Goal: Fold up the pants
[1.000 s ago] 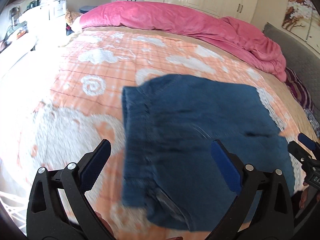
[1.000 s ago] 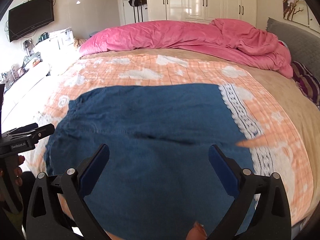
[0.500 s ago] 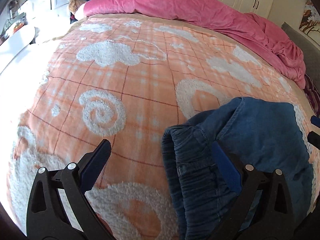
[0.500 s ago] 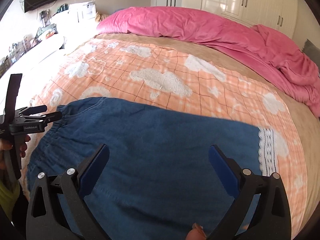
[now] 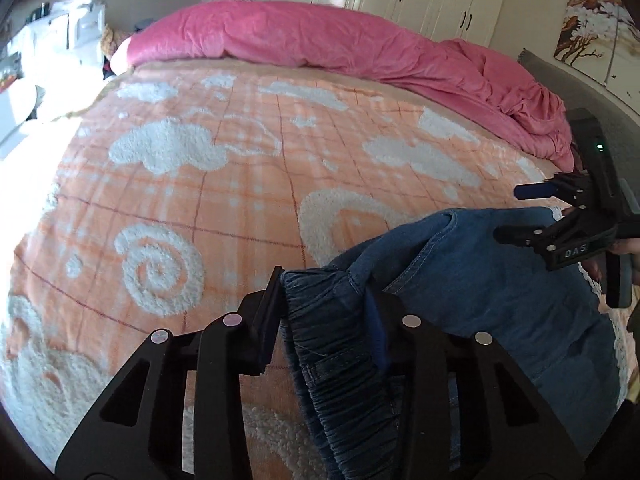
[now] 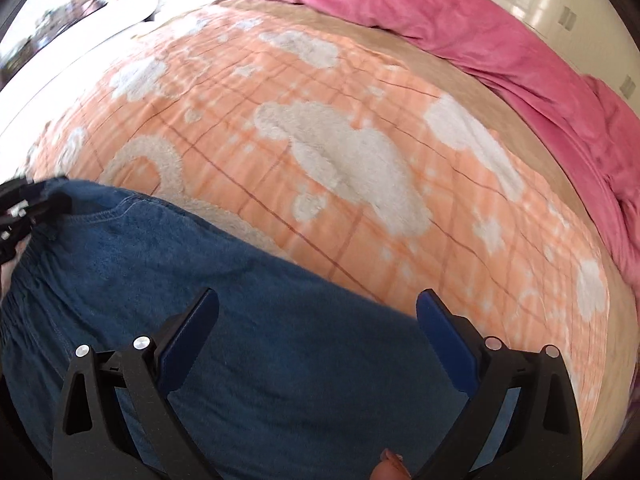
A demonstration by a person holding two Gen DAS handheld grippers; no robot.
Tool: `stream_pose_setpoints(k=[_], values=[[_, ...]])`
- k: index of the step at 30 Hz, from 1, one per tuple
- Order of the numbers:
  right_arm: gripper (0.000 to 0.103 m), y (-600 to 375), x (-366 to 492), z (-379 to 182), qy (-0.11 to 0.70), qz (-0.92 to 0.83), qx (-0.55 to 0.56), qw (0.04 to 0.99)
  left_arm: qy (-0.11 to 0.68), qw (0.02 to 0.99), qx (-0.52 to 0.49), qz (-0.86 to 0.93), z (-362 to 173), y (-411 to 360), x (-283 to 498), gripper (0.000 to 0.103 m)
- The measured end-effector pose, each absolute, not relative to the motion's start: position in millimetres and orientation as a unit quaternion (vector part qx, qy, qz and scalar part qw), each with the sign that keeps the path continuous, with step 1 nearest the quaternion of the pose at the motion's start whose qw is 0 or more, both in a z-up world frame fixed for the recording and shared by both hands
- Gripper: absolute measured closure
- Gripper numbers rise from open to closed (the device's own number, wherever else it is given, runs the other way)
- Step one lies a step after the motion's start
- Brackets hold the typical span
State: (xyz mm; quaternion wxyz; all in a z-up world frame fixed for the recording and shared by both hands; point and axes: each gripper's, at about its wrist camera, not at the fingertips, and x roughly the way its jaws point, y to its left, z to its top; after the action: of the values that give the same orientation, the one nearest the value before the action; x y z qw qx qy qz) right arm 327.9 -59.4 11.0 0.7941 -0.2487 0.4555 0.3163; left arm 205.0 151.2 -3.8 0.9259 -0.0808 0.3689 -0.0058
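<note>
Left tool (image 5: 326,312) is clamped on the gathered waistband of the blue pants (image 5: 500,304), which lie on the orange bed blanket (image 5: 224,184). Right tool (image 6: 316,336) hovers over the denim, jaws spread wide, gripping nothing.

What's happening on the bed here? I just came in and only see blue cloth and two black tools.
A person is folding blue pants on the bed, one gripper in each hand. The left gripper is shut on the gathered waistband. The right gripper is open above the pants' flat part, gripping nothing. A pink duvet lies heaped along the far side.
</note>
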Motion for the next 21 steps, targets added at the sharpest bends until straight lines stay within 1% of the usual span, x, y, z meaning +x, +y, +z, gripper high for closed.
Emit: stream_pose_setpoints(k=[2, 3, 4, 5, 6, 7, 8, 11, 12, 17, 21], values=[[0.006, -47, 326, 10, 0.436, 0.347, -0.272, 0.784, 0.354, 0.934, -0.057, 0.001, 3, 144, 200, 0.074], [0.014, -42, 323, 8, 0.429, 0.364, -0.282, 0.777, 0.351, 0.935, -0.05, 0.005, 3, 141, 198, 0.074], [0.024, -37, 321, 4, 0.425, 0.373, -0.294, 0.771, 0.348, 0.937, -0.042, 0.006, 4, 138, 196, 0.074], [0.05, -32, 320, -1, 0.431, 0.38, -0.302, 0.761, 0.345, 0.938, -0.035, 0.006, 4, 137, 195, 0.074], [0.066, -29, 318, -5, 0.44, 0.388, -0.299, 0.753, 0.342, 0.939, -0.029, 0.006, 4, 136, 193, 0.074], [0.074, -28, 311, -6, 0.438, 0.4, -0.289, 0.751, 0.341, 0.94, -0.023, 0.008, 4, 135, 192, 0.074], [0.084, -28, 306, -4, 0.431, 0.404, -0.288, 0.754, 0.342, 0.939, -0.019, 0.012, 3, 136, 191, 0.074], [0.094, -39, 288, 7, 0.409, 0.398, -0.268, 0.776, 0.34, 0.94, -0.016, 0.017, 1, 138, 188, 0.074], [0.096, -48, 279, 17, 0.399, 0.396, -0.244, 0.79, 0.337, 0.941, -0.02, 0.016, 3, 139, 185, 0.074], [0.096, -86, 235, 54, 0.363, 0.392, -0.167, 0.829, 0.311, 0.95, -0.034, -0.003, 20, 139, 163, 0.073], [0.096, -107, 188, 70, 0.343, 0.388, -0.148, 0.843, 0.29, 0.956, -0.037, -0.023, 37, 130, 137, 0.073]])
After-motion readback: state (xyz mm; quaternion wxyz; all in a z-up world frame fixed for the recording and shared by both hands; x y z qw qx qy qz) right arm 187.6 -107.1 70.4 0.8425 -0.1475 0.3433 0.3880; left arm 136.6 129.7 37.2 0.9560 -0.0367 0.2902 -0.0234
